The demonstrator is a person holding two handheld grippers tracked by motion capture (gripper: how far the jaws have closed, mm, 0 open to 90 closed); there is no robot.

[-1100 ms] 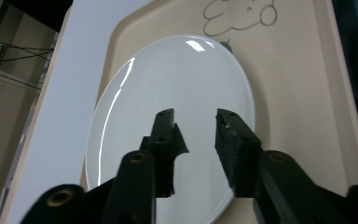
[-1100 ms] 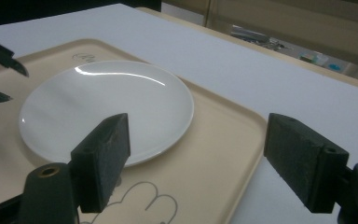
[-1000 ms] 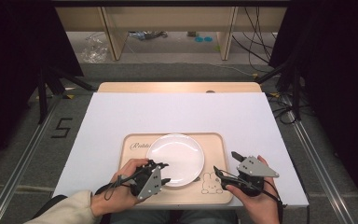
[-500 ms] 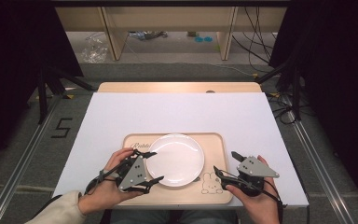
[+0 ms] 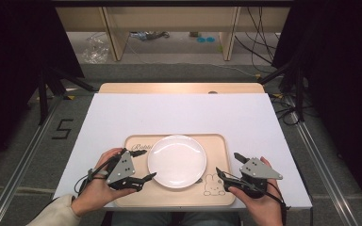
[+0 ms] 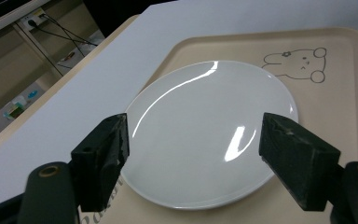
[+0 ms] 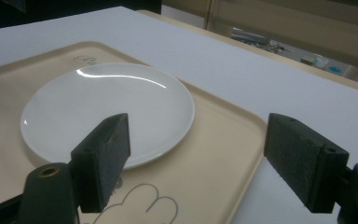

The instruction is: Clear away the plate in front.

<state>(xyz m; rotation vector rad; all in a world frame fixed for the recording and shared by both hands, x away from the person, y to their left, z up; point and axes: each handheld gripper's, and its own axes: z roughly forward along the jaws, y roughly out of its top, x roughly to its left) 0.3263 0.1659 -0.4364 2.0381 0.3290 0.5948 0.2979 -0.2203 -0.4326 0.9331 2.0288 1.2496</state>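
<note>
A white plate lies in the middle of a beige tray with a rabbit drawing. My left gripper is open at the plate's left edge, its jaws spread wide around the near rim without touching it. My right gripper is open over the tray's right rim, to the right of the plate, with nothing between its jaws. A hand holds each gripper at the table's near edge.
The tray rests on a white sheet covering a wooden table. Shelving and cables stand on the floor beyond the far edge. Metal rails run along both sides of the table.
My left gripper has swung left and turned, so its jaws now point at the plate's left edge. The right gripper has stayed in place.
</note>
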